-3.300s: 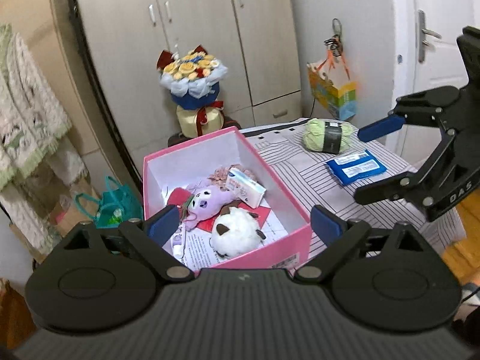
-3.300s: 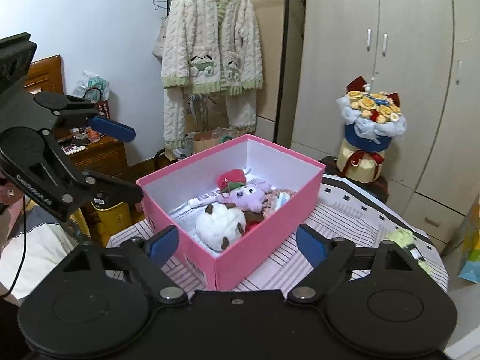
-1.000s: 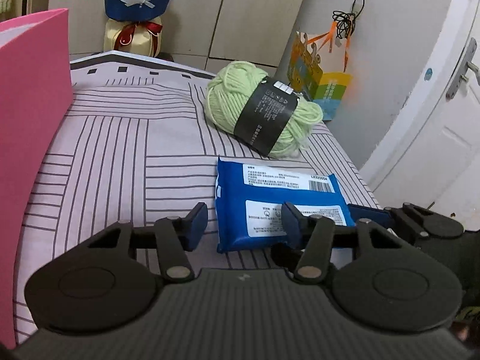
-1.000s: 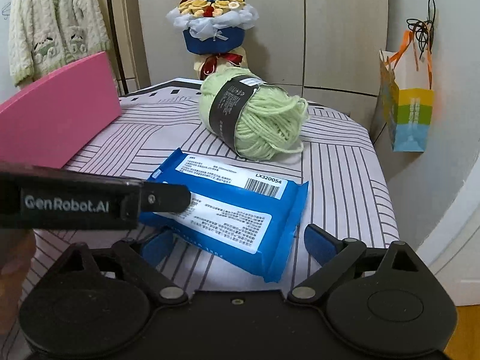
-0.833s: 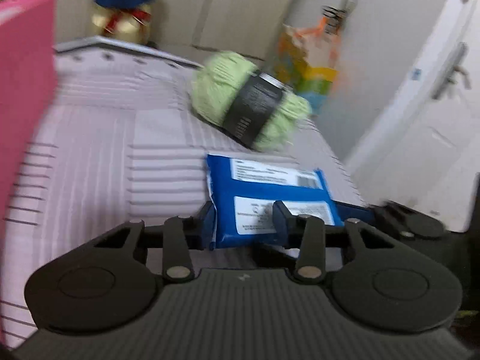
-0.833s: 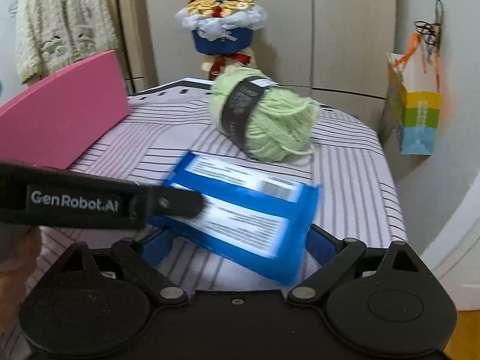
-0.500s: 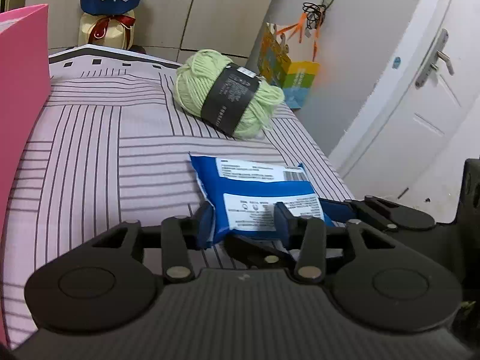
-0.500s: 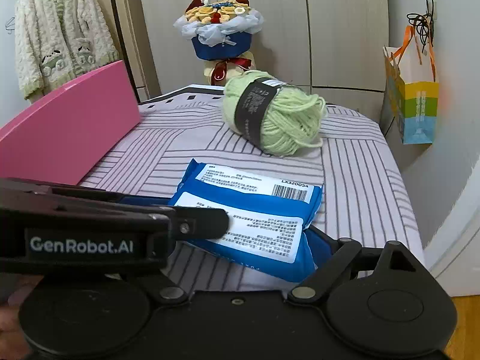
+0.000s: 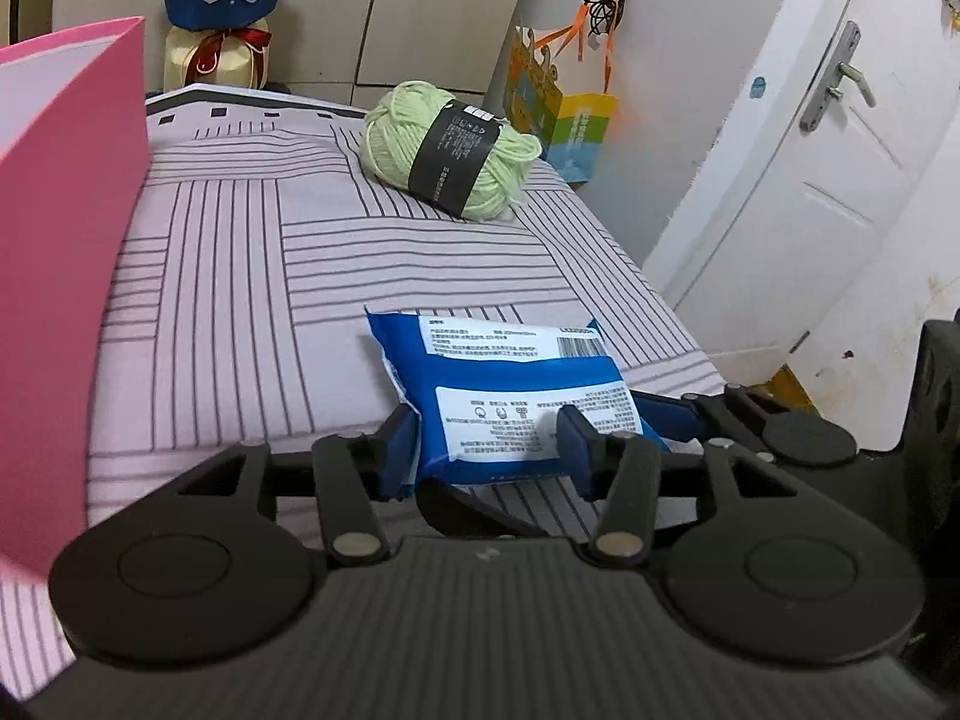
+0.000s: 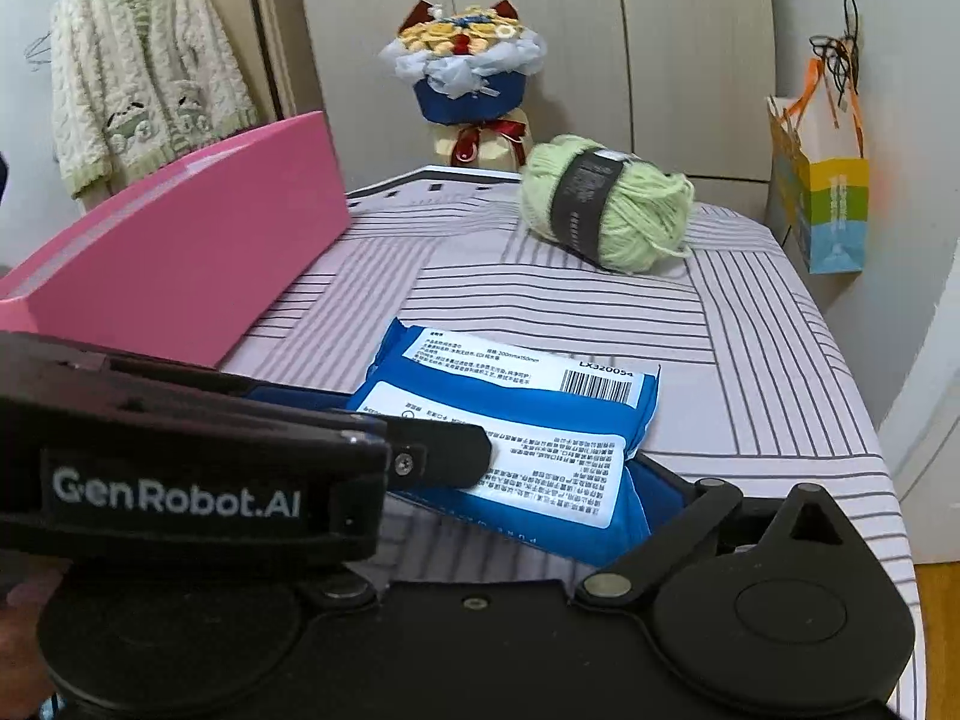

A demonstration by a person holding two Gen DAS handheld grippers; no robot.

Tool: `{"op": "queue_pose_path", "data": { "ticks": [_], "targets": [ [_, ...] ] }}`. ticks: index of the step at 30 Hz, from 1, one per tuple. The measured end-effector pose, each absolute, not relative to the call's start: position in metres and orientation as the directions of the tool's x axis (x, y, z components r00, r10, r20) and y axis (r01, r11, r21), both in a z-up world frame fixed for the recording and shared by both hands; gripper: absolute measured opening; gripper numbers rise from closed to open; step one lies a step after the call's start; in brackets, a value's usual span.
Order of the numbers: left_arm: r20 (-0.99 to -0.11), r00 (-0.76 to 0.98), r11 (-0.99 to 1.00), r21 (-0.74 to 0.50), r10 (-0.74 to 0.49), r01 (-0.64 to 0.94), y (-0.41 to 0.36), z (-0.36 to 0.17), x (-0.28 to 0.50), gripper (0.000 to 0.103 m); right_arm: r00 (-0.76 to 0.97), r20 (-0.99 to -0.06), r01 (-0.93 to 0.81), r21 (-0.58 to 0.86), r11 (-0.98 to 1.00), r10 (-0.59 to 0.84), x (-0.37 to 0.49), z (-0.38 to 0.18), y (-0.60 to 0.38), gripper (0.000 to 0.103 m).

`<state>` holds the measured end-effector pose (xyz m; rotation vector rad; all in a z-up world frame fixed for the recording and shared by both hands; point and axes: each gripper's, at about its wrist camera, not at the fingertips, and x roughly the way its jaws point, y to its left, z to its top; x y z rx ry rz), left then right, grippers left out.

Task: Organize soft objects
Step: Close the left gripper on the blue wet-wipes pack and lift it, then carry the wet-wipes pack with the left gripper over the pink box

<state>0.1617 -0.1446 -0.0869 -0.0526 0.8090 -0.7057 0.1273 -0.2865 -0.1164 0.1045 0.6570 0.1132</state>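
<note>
Flat blue plastic pack with white printed labels (image 9: 510, 384) sits at the near edge of the striped worktop (image 9: 252, 276), its near end raised off the cloth. Left gripper (image 9: 489, 450) has its blue-padded fingers (image 9: 576, 441) clamped on the pack's near end; they have just eased slightly wider, with the pack between them. Right gripper (image 10: 600, 504) comes in from the side with fingers spread wide, one blue pad (image 10: 657, 495) against the pack's right edge; the other finger is hidden behind the left gripper's body, so I cannot tell whether this one bears any load.

Ball of pale green yarn with a black paper band (image 9: 447, 150) lies well apart, further back on the worktop, untouched. Open pink cardboard box (image 9: 66, 252) stands to the left; its inside is out of sight.

Judgement: pack is gripped, not yet carried to the box. Yarn is left to do after it.
</note>
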Motion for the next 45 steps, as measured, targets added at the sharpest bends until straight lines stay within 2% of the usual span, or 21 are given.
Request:
{"op": "queue_pose_path", "data": {
  "ticks": [15,30,40,45],
  "targets": [
    [-0.628,0.507,0.767,-0.239,-0.590,0.596,-0.105,-0.066,0.102,0.053,0.786,-0.597,-0.102,0.126,0.987,0.157,0.072,-0.097,-0.245,0.101],
    [-0.627,0.486,0.752,-0.263,-0.609,0.604,-0.048,-0.039,0.065,0.053,0.781,-0.587,-0.194,0.097,0.976,0.214,0.032,-0.066,-0.202,0.101],
    [-0.555,0.574,0.776,-0.240,-0.603,0.584,0.003,-0.006,0.053,0.053,0.836,-0.487,-0.297,-0.011,0.955,0.254,0.026,-0.026,-0.157,0.101],
    [-0.522,0.629,0.801,-0.210,-0.576,0.560,0.024,0.010,0.061,0.054,0.832,-0.468,-0.336,-0.002,0.942,0.296,0.044,-0.011,-0.140,0.101]
  ]
}}
